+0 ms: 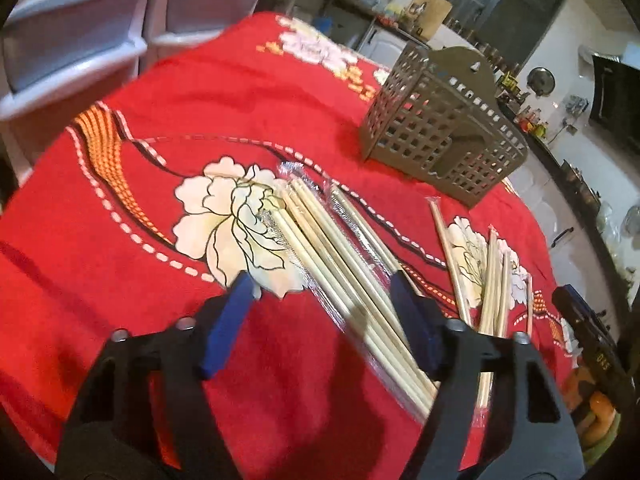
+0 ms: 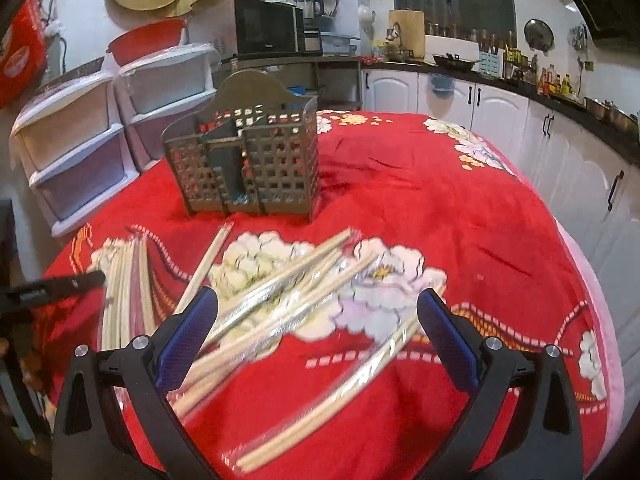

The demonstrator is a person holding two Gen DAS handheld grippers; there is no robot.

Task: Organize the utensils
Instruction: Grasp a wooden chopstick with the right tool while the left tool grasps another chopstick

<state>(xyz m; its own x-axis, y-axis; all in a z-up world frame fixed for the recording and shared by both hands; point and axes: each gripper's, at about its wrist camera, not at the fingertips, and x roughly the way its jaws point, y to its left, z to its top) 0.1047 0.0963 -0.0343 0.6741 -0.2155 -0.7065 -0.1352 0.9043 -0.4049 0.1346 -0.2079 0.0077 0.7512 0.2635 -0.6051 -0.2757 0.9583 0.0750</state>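
Chopsticks (image 1: 340, 264), most in clear wrappers, lie in two loose groups on the surface under a red flowered cloth (image 1: 120, 240). Left group: a near-parallel bundle running between the fingers of the left claw (image 1: 322, 292); jaws spread, blue pads (image 1: 224, 332) not pressing on the sticks. Right group (image 2: 288, 292): crossed and fanned, partly between the fingers of the right claw (image 2: 318, 306); jaws spread wide, no contact visible. One single chopstick (image 2: 208, 264) lies apart between the groups, pointing toward the holder. Grey-brown perforated utensil holder (image 2: 244, 160) stands upright on the far part of the cloth, clear of both groups. Contents of its compartments: cannot tell. White plastic drawers (image 2: 80, 152) stand beyond the surface at far left.
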